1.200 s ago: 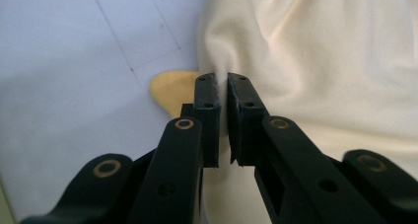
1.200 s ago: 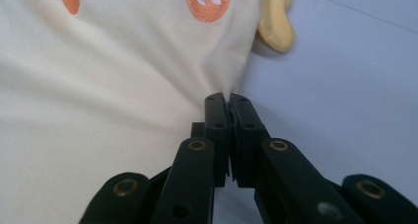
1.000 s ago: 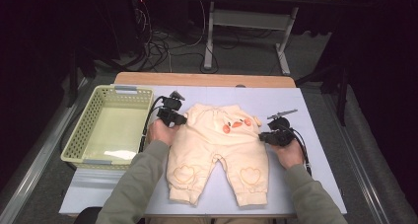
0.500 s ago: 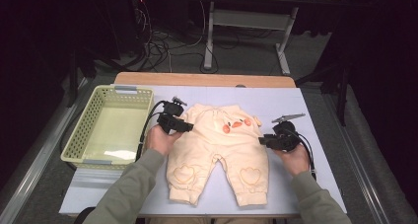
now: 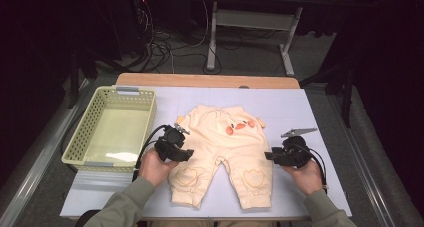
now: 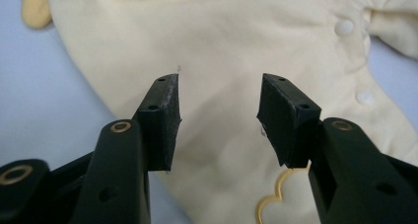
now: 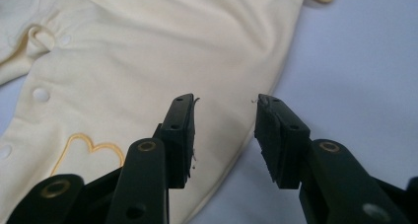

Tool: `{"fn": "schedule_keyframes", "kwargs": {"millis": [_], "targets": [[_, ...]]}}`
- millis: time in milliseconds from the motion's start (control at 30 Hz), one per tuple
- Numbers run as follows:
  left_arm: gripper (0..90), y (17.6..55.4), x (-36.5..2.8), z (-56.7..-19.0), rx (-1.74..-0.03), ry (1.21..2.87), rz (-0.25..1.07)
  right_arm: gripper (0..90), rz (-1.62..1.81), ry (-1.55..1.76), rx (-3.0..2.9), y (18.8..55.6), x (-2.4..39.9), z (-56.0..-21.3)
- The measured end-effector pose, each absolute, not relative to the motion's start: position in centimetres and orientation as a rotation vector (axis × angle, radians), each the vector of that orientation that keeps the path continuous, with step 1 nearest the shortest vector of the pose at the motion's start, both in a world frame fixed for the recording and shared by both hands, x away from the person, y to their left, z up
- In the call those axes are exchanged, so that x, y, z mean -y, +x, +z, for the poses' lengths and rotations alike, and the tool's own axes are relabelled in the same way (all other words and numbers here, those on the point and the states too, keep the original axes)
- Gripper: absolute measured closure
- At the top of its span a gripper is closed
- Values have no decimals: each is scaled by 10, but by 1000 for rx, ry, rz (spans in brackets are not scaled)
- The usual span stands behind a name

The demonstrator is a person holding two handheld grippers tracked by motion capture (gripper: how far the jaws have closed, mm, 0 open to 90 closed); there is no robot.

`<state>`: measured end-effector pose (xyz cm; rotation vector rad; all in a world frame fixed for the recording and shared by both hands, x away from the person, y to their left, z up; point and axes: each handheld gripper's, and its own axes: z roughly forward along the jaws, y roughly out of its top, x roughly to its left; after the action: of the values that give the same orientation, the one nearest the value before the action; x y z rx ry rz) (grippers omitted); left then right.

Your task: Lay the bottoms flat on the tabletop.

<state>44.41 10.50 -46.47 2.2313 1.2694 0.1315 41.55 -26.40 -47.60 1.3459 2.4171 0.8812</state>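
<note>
- The baby pants (image 5: 222,154) were pale cream yellow, with an orange motif near the waist and a gold-outlined heart on each knee.
- The basket (image 5: 90,129) was light yellow-green.
- The table cover (image 5: 300,107) was pale lavender-blue.
- Both the left gripper (image 5: 187,153) and the right gripper (image 5: 267,155) were black.

One pair of trousers (image 5: 222,152), one basket (image 5: 85,137)

Trousers (image 5: 222,152): soft matt cloth, stitched hearts. Basket (image 5: 85,142): glossy plastic lattice. Table (image 5: 300,107): smooth matt sheet, bare wood along far edge. Left gripper (image 6: 218,110) pads: matt rubber, scuffed.
</note>
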Motion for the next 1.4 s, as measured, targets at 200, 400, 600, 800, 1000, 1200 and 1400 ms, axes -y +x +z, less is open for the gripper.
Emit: {"fn": "schedule_keyframes", "kwargs": {"millis": [200,400,600,800,1000,1200,1400], "targets": [[489,409,-105,-471,-1206,2287,156,600,899,1354,-2423,398,269,-473],[512,378,-106,-473,-1135,2347,199,602,911,1340,-2436,379,272,-475],[596,362,-115,-478,-1131,2329,186,655,899,1316,-2444,365,272,-478],[813,352,-124,-483,-1137,2323,169,798,892,1312,-2453,355,270,-479],[855,350,-126,-494,-1159,2363,107,890,873,1314,-2483,350,266,-488],[858,349,-125,-496,-1135,2371,128,900,839,1276,-2531,347,260,-493],[859,349,-125,-495,-1119,2375,104,900,817,1266,-2543,346,258,-493]]}}
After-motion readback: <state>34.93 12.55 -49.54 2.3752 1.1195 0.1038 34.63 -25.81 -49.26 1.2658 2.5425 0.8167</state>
